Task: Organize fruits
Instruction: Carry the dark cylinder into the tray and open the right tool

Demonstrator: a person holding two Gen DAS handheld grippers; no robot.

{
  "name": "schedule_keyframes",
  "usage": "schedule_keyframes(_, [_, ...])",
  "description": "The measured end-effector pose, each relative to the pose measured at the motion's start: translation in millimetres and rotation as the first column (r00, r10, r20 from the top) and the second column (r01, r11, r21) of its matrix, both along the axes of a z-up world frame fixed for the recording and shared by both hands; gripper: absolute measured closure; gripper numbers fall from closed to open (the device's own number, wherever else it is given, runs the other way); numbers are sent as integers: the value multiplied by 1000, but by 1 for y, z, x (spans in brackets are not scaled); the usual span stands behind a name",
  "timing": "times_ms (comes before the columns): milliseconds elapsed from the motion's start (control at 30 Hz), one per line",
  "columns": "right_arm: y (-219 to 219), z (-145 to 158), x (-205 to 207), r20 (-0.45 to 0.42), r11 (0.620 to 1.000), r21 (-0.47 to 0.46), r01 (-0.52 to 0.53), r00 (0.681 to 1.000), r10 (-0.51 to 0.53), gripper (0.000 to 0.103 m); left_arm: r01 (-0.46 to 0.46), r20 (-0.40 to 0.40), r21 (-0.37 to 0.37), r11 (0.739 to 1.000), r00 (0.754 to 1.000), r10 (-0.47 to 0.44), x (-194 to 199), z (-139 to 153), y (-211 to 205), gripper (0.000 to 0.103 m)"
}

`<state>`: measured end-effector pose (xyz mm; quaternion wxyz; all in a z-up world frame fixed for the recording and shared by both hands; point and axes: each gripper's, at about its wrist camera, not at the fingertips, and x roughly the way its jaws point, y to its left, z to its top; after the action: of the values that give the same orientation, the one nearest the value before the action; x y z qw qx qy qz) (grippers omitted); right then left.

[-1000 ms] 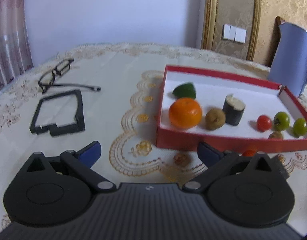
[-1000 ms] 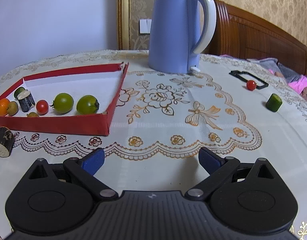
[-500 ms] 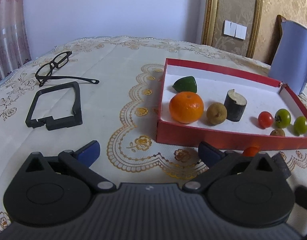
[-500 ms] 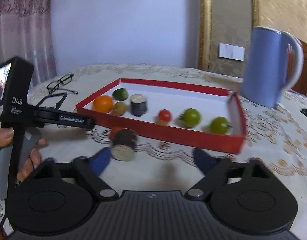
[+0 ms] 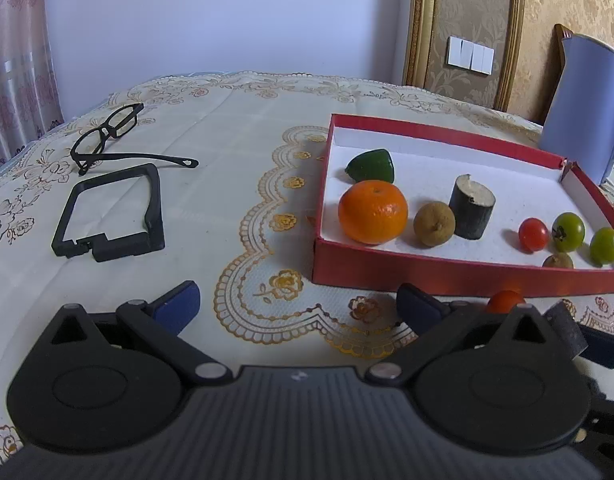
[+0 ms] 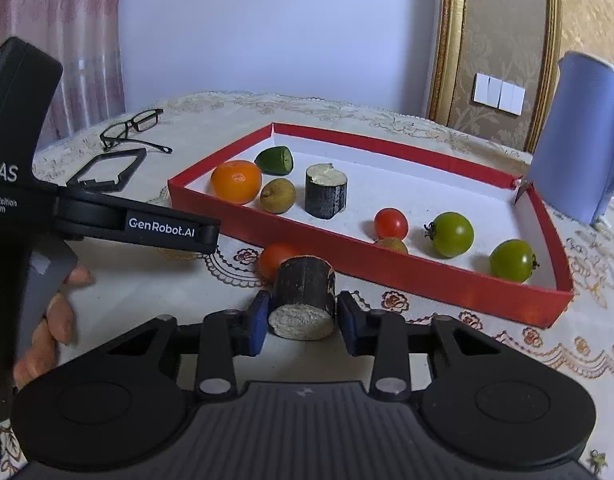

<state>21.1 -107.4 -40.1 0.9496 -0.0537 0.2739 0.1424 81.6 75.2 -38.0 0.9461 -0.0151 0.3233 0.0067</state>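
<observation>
A red tray (image 6: 403, 270) holds an orange (image 6: 235, 181), a green fruit piece (image 6: 274, 159), a brown fruit (image 6: 277, 195), a dark stalk piece (image 6: 325, 196), a red tomato (image 6: 391, 223) and two green tomatoes (image 6: 452, 234). My right gripper (image 6: 301, 318) is shut on a second dark stalk piece (image 6: 303, 297) lying on the tablecloth in front of the tray. A red tomato (image 6: 275, 258) lies just behind it. My left gripper (image 5: 297, 306) is open and empty, left of the tray (image 5: 459, 276); the tomato outside the tray (image 5: 505, 301) shows there too.
Black glasses (image 5: 107, 132) and a black frame part (image 5: 111, 214) lie at the left. A blue kettle (image 6: 583, 136) stands behind the tray's right corner. The left gripper's body (image 6: 107, 216) and hand are at the left in the right wrist view.
My right gripper moved forward and its fingers closed on the stalk piece outside the tray. My left gripper stayed nearly still and open.
</observation>
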Motion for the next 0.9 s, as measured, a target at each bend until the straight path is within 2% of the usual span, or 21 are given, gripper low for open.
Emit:
schedule_keyframes(200, [-6,1,-7,11,1000,20,9,1000,-10,71,0,-1,2,1000,1000,0,0,0,0,0])
schedule_keyframes(367, [-22,11,-25,74,999,33,29,997,-31,71,0,-1,3,1000,1000,0,0,0,0,0])
schedule_keyframes(500, [-49,32,-28,141,995,52,91,985,-98,71,0,-2,4,1000,1000,0,0,0,0,0])
schedule_keyframes(700, [-82,53,8,170,979,56,195,965,-202,71,0,-2,5,1000,1000,0,0,0,0,0])
schedule_keyframes(900, [-93,43,64,119,965,5,261,958,-259,71,0,-2,6,1000,1000,0,0,0,-1,0])
